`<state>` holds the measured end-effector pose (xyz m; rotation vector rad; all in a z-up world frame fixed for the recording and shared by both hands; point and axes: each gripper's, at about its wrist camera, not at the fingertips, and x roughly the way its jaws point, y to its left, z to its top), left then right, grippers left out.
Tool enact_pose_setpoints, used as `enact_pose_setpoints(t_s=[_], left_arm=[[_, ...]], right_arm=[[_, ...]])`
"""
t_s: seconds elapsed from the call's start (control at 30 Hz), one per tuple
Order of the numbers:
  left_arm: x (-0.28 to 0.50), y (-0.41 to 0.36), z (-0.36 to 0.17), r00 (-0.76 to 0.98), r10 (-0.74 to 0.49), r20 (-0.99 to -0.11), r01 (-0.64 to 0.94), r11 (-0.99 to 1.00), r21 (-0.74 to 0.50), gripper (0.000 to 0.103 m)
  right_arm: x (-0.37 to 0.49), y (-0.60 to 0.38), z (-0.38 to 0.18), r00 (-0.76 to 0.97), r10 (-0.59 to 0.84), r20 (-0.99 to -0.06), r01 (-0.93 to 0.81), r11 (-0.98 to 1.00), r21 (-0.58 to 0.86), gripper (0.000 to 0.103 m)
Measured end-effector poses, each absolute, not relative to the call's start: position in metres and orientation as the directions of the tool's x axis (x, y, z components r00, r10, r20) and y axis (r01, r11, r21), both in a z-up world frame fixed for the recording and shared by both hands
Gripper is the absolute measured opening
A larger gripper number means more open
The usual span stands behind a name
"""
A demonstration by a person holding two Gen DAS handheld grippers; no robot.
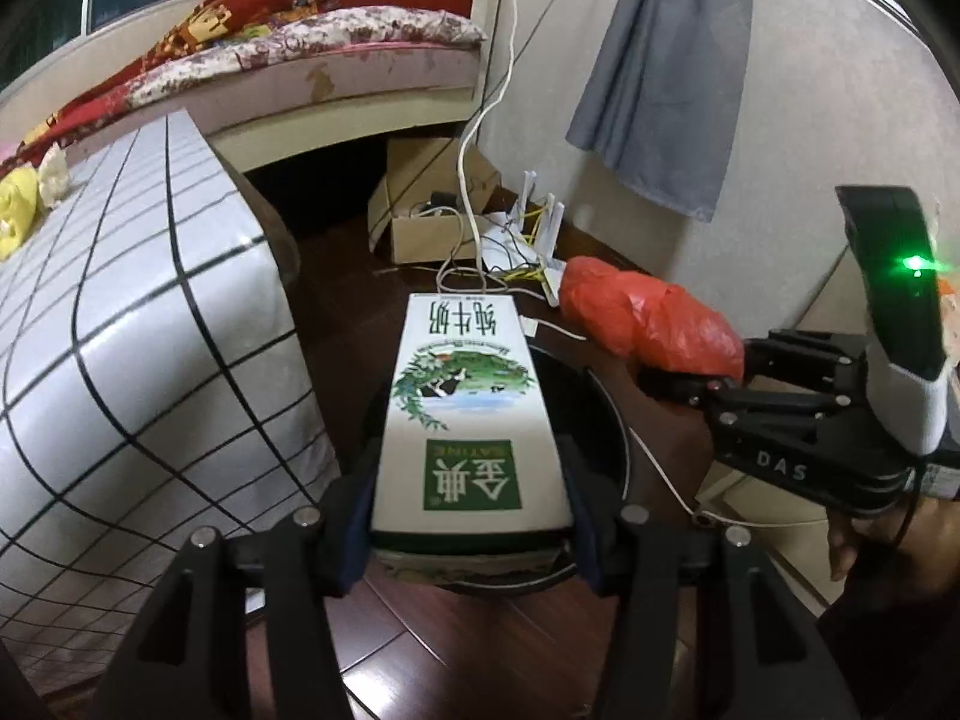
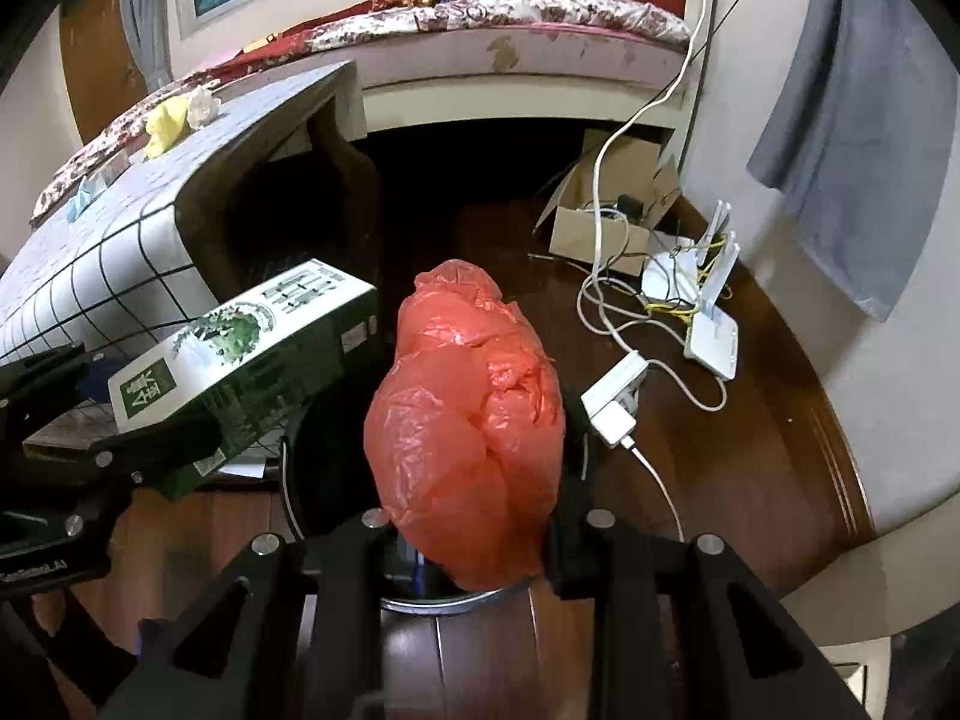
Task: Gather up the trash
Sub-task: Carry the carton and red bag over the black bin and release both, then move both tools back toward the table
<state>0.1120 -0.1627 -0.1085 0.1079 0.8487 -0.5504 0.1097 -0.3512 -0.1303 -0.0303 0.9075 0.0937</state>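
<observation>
Wooden floor (image 2: 750, 450), dark and reddish, spreads under everything, and a bed (image 2: 510, 18) with a floral cover runs along the far wall. Next largest is the surface (image 1: 120, 312) covered in a white cloth with a black grid, standing at the left of both views; crumpled yellow and white scraps (image 2: 177, 114) lie on its far end. A grey cloth (image 1: 660, 72) hangs on the wall at the right. Below both hand-held grippers sits a round dark bin (image 1: 606, 414) with a metal rim, mostly hidden by what they carry. An open cardboard box (image 2: 600, 222) full of cables rests on the floor near the bed, with a white router (image 2: 714, 330) and a white power strip (image 2: 615, 405) close by.

Clamped between the fingers of the right hand-held gripper (image 2: 474, 534), a bulging red plastic bag (image 2: 468, 420) sticks out forward and hangs over the bin. In the left view this bag reaches in from the right, just beside the carton's far end.

Gripped at its near end by the left hand-held gripper (image 1: 471, 504), a white and green milk carton (image 1: 468, 414) lies flat between the fingers, pointing away along them, above the bin's opening. The right view shows it tilted, beside the bag.
</observation>
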Motion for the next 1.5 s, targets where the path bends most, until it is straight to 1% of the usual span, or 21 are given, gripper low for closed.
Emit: enact_pose_setpoints(t_s=[0.17,0.27,0.5,0.6,0.63,0.67,0.7,0.73,0.8,0.83,0.87,0.93,1.1,1.5], left_arm=[[0.120,-0.163,-0.117,0.509,-0.424,-0.749,0.490,0.858,-0.153,0.054],[0.124,-0.165,-0.122,0.500,-0.422,-0.756,0.490,0.858,-0.155,0.055],[0.132,-0.167,-0.136,0.484,-0.417,-0.770,0.481,0.861,-0.165,0.055],[0.134,-0.167,-0.141,0.464,-0.445,-0.766,0.487,0.850,-0.199,0.056],[0.135,-0.168,-0.144,0.468,-0.441,-0.766,0.483,0.853,-0.196,0.062],[0.137,-0.169,-0.147,0.466,-0.428,-0.774,0.476,0.859,-0.189,0.080],[0.136,-0.168,-0.150,0.472,-0.413,-0.779,0.464,0.867,-0.178,0.084],[0.136,-0.167,-0.152,0.476,-0.400,-0.783,0.455,0.874,-0.170,0.085],[0.135,-0.162,-0.157,0.477,-0.369,-0.798,0.425,0.891,-0.159,0.085],[0.135,-0.158,-0.160,0.479,-0.354,-0.803,0.407,0.900,-0.154,0.090],[0.134,-0.154,-0.161,0.488,-0.335,-0.806,0.386,0.911,-0.145,0.095],[0.131,-0.147,-0.164,0.507,-0.297,-0.809,0.350,0.929,-0.122,0.099],[0.126,-0.136,-0.165,0.526,-0.262,-0.809,0.319,0.943,-0.098,0.099],[0.119,-0.124,-0.147,0.561,-0.260,-0.786,0.307,0.947,-0.095,0.099]], right_arm=[[0.119,-0.348,-0.137,0.594,0.070,-0.802,-0.107,0.994,0.007,0.029],[0.123,-0.347,-0.144,0.581,0.089,-0.809,-0.127,0.992,0.019,0.029],[0.133,-0.345,-0.158,0.547,0.080,-0.833,-0.145,0.989,0.000,0.029],[0.137,-0.345,-0.165,0.532,0.093,-0.842,-0.158,0.987,0.009,0.029],[0.140,-0.344,-0.168,0.528,0.075,-0.846,-0.158,0.987,-0.011,0.035],[0.143,-0.344,-0.174,0.521,0.033,-0.853,-0.145,0.988,-0.050,0.066],[0.144,-0.346,-0.179,0.512,0.007,-0.859,-0.124,0.990,-0.066,0.083],[0.145,-0.348,-0.181,0.512,0.002,-0.859,-0.114,0.991,-0.066,0.093],[0.146,-0.352,-0.181,0.508,-0.033,-0.861,-0.094,0.991,-0.094,0.093],[0.146,-0.354,-0.181,0.507,-0.045,-0.861,-0.086,0.991,-0.102,0.093],[0.147,-0.356,-0.180,0.501,-0.053,-0.864,-0.072,0.992,-0.103,0.097],[0.147,-0.358,-0.180,0.493,-0.061,-0.868,-0.058,0.993,-0.103,0.102],[0.146,-0.352,-0.180,0.484,-0.091,-0.870,-0.061,0.989,-0.138,0.102],[0.136,-0.332,-0.159,0.528,-0.075,-0.846,-0.099,0.984,-0.149,0.102]])
